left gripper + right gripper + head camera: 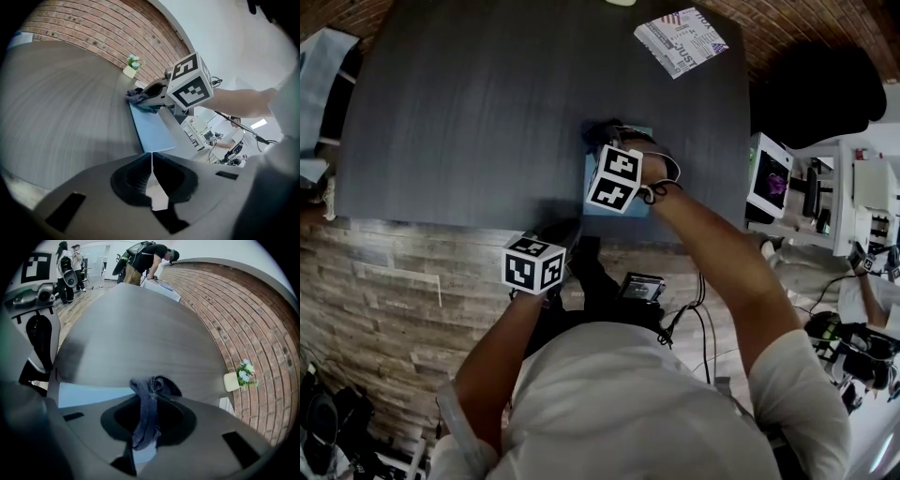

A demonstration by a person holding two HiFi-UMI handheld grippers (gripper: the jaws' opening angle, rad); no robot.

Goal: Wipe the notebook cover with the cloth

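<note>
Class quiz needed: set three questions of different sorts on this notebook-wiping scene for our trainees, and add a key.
1. True or false: the right tongs are shut on the cloth.
2. The left tongs are: A) wide open; B) shut and empty; C) shut on the cloth.
3. Fill in: the notebook has a light ____ cover.
Key: 1 true; 2 B; 3 blue.

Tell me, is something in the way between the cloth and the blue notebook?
No, nothing visible is. The right gripper is shut on the dark cloth, and the cloth sits right at the light blue notebook's far end. The left gripper is shut and empty, not between them.
</note>
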